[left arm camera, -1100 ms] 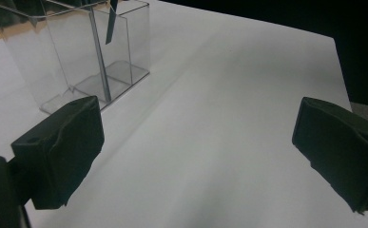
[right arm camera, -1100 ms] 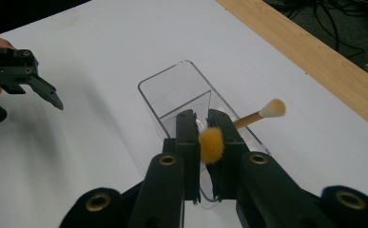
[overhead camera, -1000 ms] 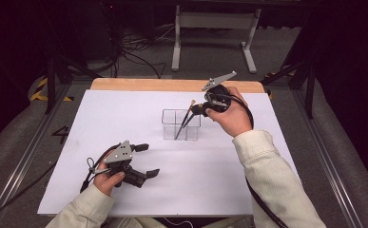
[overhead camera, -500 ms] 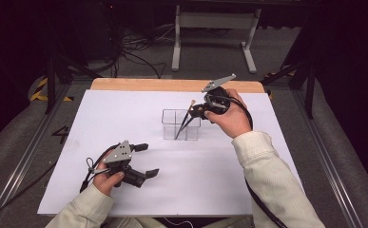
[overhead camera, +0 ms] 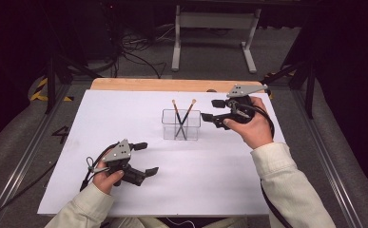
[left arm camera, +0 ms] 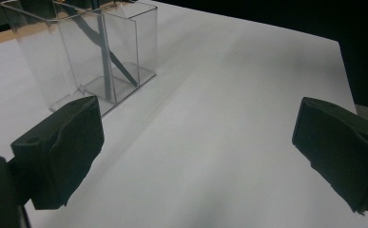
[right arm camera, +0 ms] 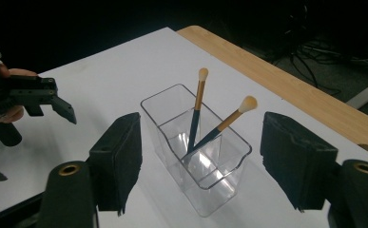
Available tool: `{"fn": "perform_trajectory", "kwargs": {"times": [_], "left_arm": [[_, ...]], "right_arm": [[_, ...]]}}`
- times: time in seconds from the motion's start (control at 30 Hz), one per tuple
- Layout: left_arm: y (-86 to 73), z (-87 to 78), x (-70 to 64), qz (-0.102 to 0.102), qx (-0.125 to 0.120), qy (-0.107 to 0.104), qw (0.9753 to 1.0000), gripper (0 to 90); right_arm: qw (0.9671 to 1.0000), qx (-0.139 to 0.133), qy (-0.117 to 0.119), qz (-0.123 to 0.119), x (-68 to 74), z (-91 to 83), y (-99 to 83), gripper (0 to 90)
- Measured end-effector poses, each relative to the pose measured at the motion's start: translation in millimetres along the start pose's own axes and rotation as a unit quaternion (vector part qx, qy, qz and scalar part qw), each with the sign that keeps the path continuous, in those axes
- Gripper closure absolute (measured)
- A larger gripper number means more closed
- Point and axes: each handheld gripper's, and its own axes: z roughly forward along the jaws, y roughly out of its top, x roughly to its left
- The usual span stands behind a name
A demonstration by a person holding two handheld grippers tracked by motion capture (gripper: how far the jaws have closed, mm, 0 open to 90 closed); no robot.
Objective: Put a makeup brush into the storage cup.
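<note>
in the clear holder (left arm camera: 101, 57), brush tips cut off; both tools apart, empty

I work at a white-topped table (overhead camera: 124, 114) with a wooden far edge. Beyond it, cables (overhead camera: 134, 52) sprawl across a dim grey floor (overhead camera: 210, 52).

clear glossy plastic holder (right arm camera: 198, 156), matt white table (overhead camera: 248, 175).

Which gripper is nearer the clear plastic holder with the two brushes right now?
Right. The right gripper hovers open just beside the clear plastic holder, level with its rim. The left gripper sits open, lower on the white table, well short of it.
</note>
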Motion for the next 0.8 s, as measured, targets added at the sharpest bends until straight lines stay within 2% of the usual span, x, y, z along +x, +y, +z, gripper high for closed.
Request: {"fn": "perform_trajectory", "kwargs": {"times": [0.33, 0.47, 0.53, 0.6, 0.8], "left_arm": [[1.8, -11.0, 2.7, -0.003, -0.012, 0.01, 0.9999, 3.2], [2.2, -14.7, 3.5, -0.005, -0.015, 0.016, 0.9998, 3.1], [2.3, -17.6, 4.0, -0.005, -0.016, 0.018, 0.9997, 3.0], [2.0, -21.8, 4.7, -0.008, -0.019, 0.02, 0.9996, 2.6], [0.3, -32.4, 7.6, -0.017, -0.032, 0.026, 0.999, 2.3]], "right_arm": [[0.9981, -0.062, -0.004, -0.008, 12.1, -31.5, -25.1, 27.5], [0.997, -0.076, -0.007, -0.012, 14.5, -38.5, -32.4, 24.8], [0.9957, -0.089, -0.014, -0.022, 16.0, -44.7, -41.1, 20.7], [0.9945, -0.097, -0.022, -0.031, 15.5, -49.6, -48.4, 19.2], [0.9928, -0.114, -0.024, -0.026, 11.3, -59.3, -65.7, 16.1]]}}
